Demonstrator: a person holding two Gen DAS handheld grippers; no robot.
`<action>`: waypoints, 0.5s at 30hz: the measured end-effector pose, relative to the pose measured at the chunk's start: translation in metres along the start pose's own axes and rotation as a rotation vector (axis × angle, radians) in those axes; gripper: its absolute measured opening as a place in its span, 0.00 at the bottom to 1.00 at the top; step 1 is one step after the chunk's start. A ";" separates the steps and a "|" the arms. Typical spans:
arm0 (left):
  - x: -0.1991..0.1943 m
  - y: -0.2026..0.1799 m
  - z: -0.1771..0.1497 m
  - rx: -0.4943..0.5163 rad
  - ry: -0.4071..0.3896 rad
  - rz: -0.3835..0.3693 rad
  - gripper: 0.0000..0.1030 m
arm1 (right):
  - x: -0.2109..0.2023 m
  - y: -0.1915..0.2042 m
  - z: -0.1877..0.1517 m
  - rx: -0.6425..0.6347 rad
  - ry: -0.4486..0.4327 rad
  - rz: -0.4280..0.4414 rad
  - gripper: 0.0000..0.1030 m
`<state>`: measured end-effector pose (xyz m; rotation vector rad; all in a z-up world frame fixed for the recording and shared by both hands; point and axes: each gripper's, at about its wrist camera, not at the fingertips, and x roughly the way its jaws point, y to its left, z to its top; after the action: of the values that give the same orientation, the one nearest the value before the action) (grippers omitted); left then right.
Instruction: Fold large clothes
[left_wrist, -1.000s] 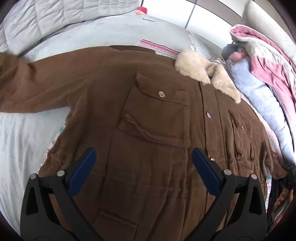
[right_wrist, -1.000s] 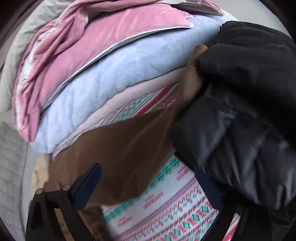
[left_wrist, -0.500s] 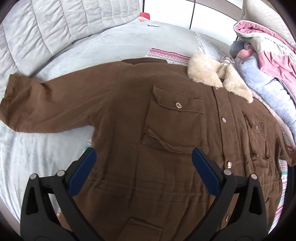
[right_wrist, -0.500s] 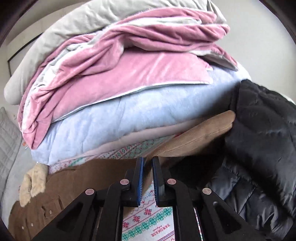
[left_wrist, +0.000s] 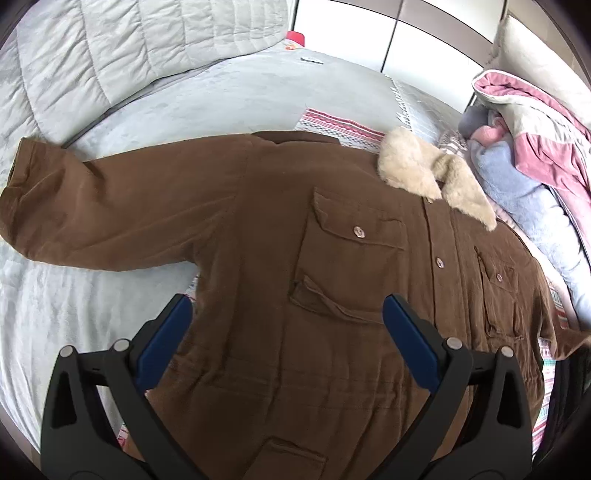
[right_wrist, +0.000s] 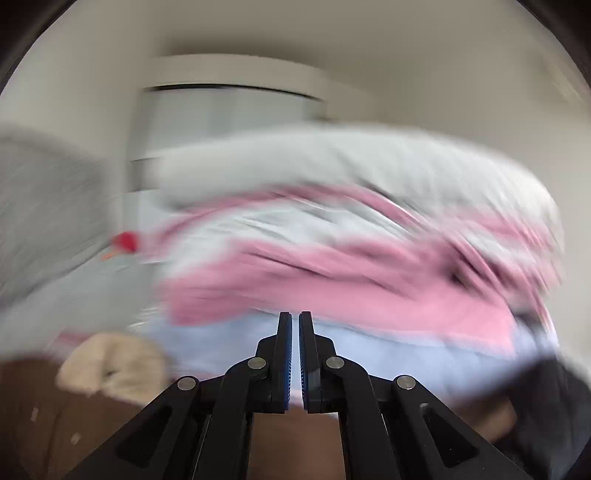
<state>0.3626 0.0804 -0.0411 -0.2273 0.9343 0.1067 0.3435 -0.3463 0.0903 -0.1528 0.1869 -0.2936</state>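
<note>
Since a second ago, the right gripper (right_wrist: 295, 350) has snapped closed, its blue-padded jaws nearly touching with nothing visible between them, and its view has swung up from the brown sleeve and a black puffy garment to a heavily blurred pile of bedding. Over the same second the left wrist view has pulled back, so the whole outstretched sleeve now shows.

From the left wrist camera, the large brown corduroy jacket with a cream fleece collar (left_wrist: 295, 258) lies flat, front up and buttoned, on a pale grey bed cover (left_wrist: 229, 96). Its collar points toward 1 o'clock, one sleeve stretches out toward 9 o'clock, and the hem runs off toward 6 o'clock. The left gripper (left_wrist: 284, 332) hangs above the jacket's lower chest with its jaws spread wide, holding nothing. A patterned red, white and teal blanket (left_wrist: 332, 123) peeks out from under the jacket at 12 o'clock. At 2 o'clock sits a stack of folded pink, pale blue and grey blankets (left_wrist: 524, 177), close beside the collar. A quilted grey headboard cushion (left_wrist: 110, 48) fills the 11 o'clock corner.
</note>
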 end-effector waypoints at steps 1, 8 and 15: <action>0.001 0.002 0.000 -0.005 0.005 -0.002 0.99 | -0.002 0.038 0.001 -0.093 0.004 0.069 0.03; 0.000 0.024 0.005 -0.093 0.021 -0.038 0.99 | 0.069 0.087 -0.108 0.113 0.566 0.201 0.15; 0.006 0.010 0.001 -0.049 0.047 -0.053 0.99 | 0.028 -0.085 -0.145 0.553 0.538 -0.308 0.64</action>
<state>0.3650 0.0900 -0.0466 -0.3011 0.9719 0.0760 0.3169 -0.4531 -0.0395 0.4565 0.6079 -0.6794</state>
